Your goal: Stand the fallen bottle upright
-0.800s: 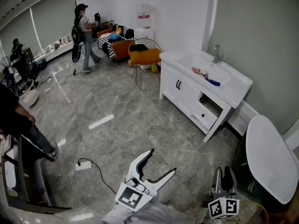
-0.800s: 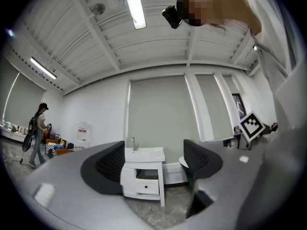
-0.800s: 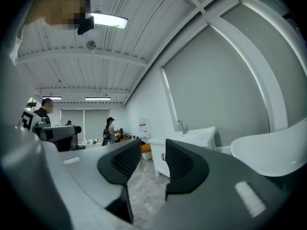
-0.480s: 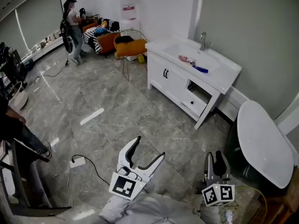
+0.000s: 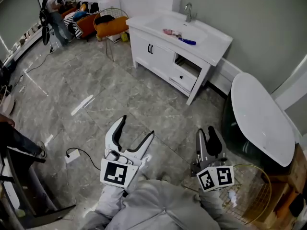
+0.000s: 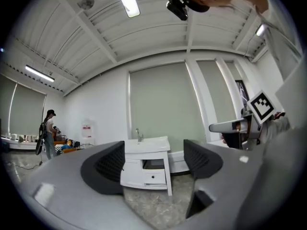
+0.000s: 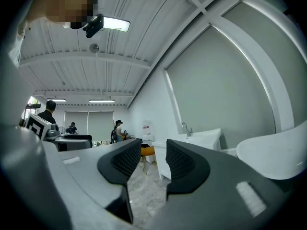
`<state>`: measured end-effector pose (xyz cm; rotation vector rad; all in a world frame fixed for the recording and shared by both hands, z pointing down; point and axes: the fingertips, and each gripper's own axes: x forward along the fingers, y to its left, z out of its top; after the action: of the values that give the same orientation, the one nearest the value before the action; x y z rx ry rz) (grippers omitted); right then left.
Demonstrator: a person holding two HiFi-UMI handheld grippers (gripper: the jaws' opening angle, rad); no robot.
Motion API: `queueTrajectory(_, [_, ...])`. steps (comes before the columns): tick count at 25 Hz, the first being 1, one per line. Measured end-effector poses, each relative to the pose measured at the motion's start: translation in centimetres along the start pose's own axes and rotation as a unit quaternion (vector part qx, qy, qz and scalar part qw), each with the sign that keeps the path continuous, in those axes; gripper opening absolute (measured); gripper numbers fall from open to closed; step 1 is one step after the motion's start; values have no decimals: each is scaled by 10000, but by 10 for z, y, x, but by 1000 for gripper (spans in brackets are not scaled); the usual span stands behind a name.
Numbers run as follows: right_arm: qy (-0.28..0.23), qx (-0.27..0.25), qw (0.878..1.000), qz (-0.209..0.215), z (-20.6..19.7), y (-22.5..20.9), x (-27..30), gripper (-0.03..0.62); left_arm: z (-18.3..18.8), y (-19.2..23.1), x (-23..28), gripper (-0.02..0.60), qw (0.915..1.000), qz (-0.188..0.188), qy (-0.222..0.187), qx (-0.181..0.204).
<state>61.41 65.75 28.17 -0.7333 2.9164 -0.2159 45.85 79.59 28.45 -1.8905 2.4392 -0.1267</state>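
1. My left tongs (image 5: 136, 127) are held level over the marble floor with the jaws spread wide and nothing between them. The left gripper view looks through that gap straight at the white sink cabinet (image 5: 156, 56).
2. I cannot pick out the bottle for certain. On the cabinet's counter, just right of the basin and in front of the faucet (image 5: 188, 8), a pink thing (image 5: 169, 31) and a blue thing (image 5: 188, 41) lie flat. Either one may be the fallen bottle; both are too small to tell.
3. If the blue thing is the bottle, its long axis runs roughly along the counter's front edge, crosswise to my line of approach. It lies ahead of both tongs and well apart from them, across open floor.
4. My right tongs (image 5: 207, 137) are also level. Their jaws are drawn almost together, with only a slit between the pads and nothing in it.
5. I judge the right tongs slightly closer to that end of the counter. The left ones, though, are already open and aimed at the cabinet, so I would lead with the left.
6. A white oval top (image 5: 261, 116) stands near my right side, and I must keep clear of it going forward.
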Motion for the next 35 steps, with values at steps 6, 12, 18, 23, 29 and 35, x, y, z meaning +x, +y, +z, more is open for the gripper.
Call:
queueTrajectory(6, [-25,67,9998,207,2,-25,7,160,-7,-15,29,411,9998,126,113,71])
queueTrajectory(12, [48,69,9995,290,-6,-55,20,160,-12,-24,58,411,9995,254,164,121])
queueTrajectory(18, [62,73,9998,202,-16,-81,55,160,-17,-5,102,411,9992,252,218,231])
queueTrajectory(23, [-55,109,9999,-99,-21,-112,113,160,-22,32,167,411,9996,198,41,172])
queueTrajectory(29, [-68,-6,9986,-525,-15,-137,203,160,-23,93,256,411,9996,-40,-135,241])
queueTrajectory(35, [-222,-112,9969,-751,-6,-146,293,160,-19,156,337,411,9991,-271,-215,256])
